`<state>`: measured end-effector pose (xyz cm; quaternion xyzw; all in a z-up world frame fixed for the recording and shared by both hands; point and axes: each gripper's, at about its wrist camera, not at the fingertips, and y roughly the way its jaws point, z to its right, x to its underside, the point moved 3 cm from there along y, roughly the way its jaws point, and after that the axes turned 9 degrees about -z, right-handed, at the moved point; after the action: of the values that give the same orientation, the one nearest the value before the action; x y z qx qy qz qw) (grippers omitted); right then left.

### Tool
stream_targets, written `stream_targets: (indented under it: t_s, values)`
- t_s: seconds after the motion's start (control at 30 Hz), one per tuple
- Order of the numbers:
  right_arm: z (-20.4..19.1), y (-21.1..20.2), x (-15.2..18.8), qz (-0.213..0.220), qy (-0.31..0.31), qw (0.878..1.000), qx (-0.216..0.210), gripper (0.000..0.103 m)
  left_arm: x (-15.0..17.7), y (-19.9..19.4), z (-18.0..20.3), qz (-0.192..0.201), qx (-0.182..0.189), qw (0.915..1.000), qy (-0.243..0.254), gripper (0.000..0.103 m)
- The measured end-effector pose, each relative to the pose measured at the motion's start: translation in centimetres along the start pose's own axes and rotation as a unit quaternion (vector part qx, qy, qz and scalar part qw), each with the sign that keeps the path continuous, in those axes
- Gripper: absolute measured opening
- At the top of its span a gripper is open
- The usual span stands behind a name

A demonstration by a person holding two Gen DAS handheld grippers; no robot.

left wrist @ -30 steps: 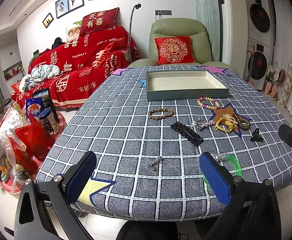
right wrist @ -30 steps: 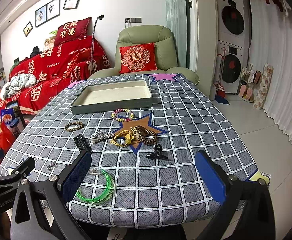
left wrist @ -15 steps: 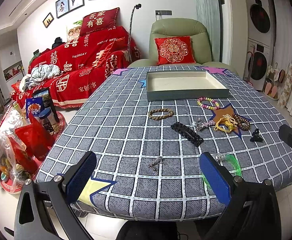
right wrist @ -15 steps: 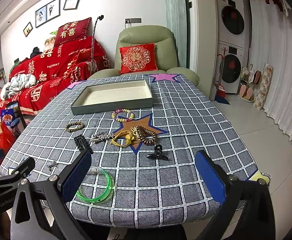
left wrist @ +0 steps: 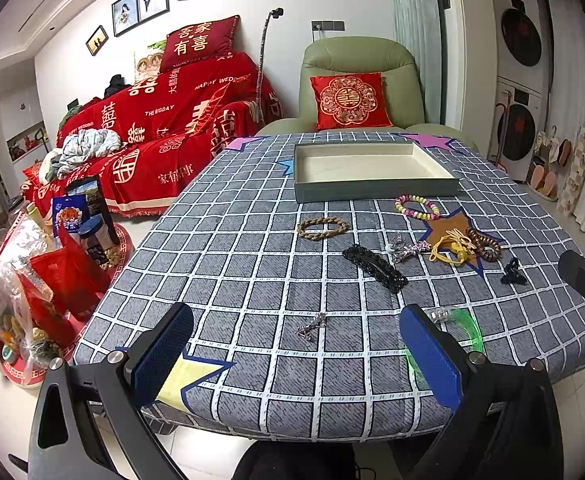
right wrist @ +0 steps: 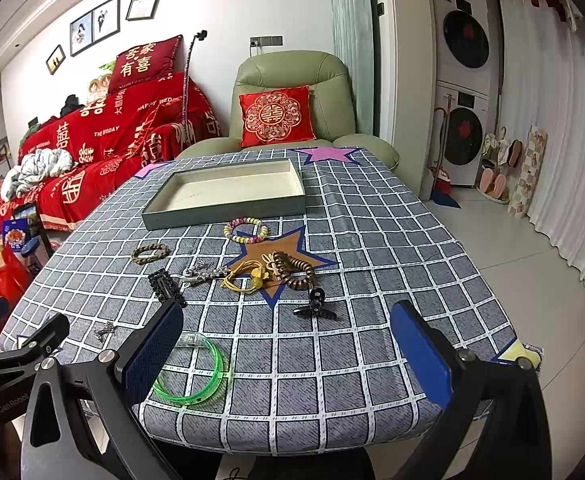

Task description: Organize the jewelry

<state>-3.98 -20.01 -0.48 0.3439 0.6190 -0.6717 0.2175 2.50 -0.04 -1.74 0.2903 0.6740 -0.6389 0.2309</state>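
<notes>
While both tools sit at the near edge of the table [left wrist: 228, 264], nothing is gripped. Left gripper [left wrist: 296, 354]: jaws spread wide, blue pads [left wrist: 162, 354] empty, touching nothing. Right gripper [right wrist: 288, 354]: likewise released, wide gap, empty.

Jewelry lies loose on the grey checked cloth. Small silver charm [left wrist: 311, 326] between the left fingers' line of sight, a little beyond the tips. Green bangle [right wrist: 196, 372] near the front edge, partly hidden behind the right gripper's left pad. Black hair claw [right wrist: 314, 306] ahead of the right gripper, alone on bare cloth. Further in: long black beaded barrette [left wrist: 374, 266], silver trinket [left wrist: 406, 247], yellow cord bracelet [right wrist: 246, 278] touching the brown coiled hair tie [right wrist: 292, 272], both on a brown star patch. Braided brown bracelet [left wrist: 323, 227] apart on the left; pastel bead bracelet [right wrist: 246, 230] just in front of the tray.

Shallow grey tray [right wrist: 220, 211], cream inside, holds nothing, far half of the table.

Open cloth: wide strip on the right side and the left side. Front edge drops to tiled floor just below the grippers.
</notes>
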Motion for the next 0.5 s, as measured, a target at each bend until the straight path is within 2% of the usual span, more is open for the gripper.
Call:
stream_targets:
  t_s: [0.5]
  values:
    - [-0.01,0.04,-0.02,-0.003,0.002,1.0,0.002,0.103,-0.14,0.07,0.02,-0.004,0.0,1.0,0.0,0.103]
